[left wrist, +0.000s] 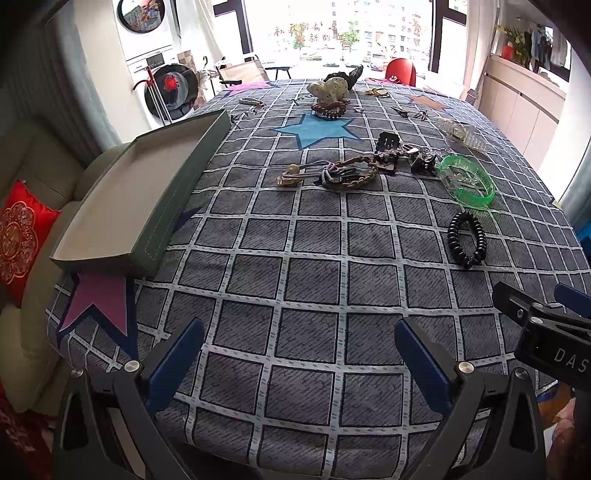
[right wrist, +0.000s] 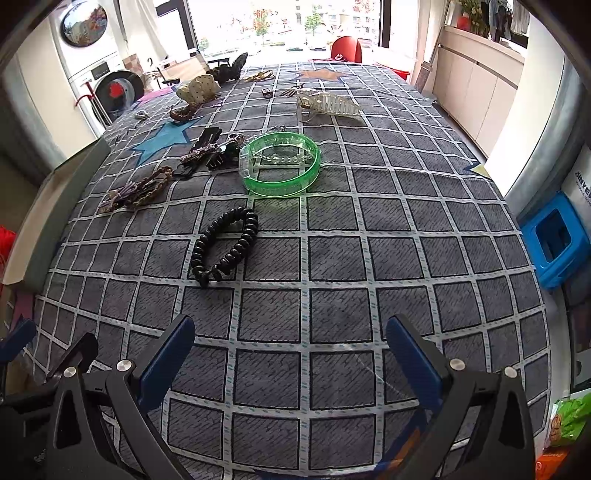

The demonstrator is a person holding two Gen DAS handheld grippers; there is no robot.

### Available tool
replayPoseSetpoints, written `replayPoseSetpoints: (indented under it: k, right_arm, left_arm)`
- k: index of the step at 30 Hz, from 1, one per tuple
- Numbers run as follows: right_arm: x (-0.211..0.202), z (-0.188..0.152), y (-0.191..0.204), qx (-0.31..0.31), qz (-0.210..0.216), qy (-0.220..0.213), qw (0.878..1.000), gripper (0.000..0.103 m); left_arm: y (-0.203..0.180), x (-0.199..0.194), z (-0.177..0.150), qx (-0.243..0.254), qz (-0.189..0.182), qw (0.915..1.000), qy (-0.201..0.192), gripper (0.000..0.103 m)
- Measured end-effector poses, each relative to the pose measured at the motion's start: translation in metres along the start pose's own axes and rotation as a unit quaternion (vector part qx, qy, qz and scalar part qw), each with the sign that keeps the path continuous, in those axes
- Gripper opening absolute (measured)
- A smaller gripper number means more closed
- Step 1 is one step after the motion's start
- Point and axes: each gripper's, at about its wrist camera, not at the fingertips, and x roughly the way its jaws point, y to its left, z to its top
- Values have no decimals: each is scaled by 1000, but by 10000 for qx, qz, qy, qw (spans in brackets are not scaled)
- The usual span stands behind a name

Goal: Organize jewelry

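Both claws — left gripper (left wrist: 299, 354) and right gripper (right wrist: 290, 350) — are hanging wide open, gripping nothing. The black beaded bracelet (right wrist: 224, 245) is lying nearest, below the green bangle (right wrist: 281, 165); light, floppy, probably slippery — pinching 1 strand should work.

Daylight floods in from the windows (left wrist: 332, 33) far ahead of both grippers, blown out to near white, so the tablecloth (left wrist: 314, 258) reads evenly lit with only soft, short shadows under the items. Strong fisheye bending in both views: the grid lines bow outward, and black vignette fills the corners. Focus is sharp mid-frame; the gripper fingers (right wrist: 166, 365) at the bottom edge stay dark and slightly soft, and the room at the sides is smeared and dimmer.
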Motion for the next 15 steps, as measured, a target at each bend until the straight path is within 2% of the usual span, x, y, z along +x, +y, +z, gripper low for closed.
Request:
replayPoseSetpoints:
  k: [15]
  right_arm:
    - [-6,-1,1,-2,-9,-51,10000,103]
  left_arm:
    - [2,-3,-1,-21,-11,10000,-22,103]
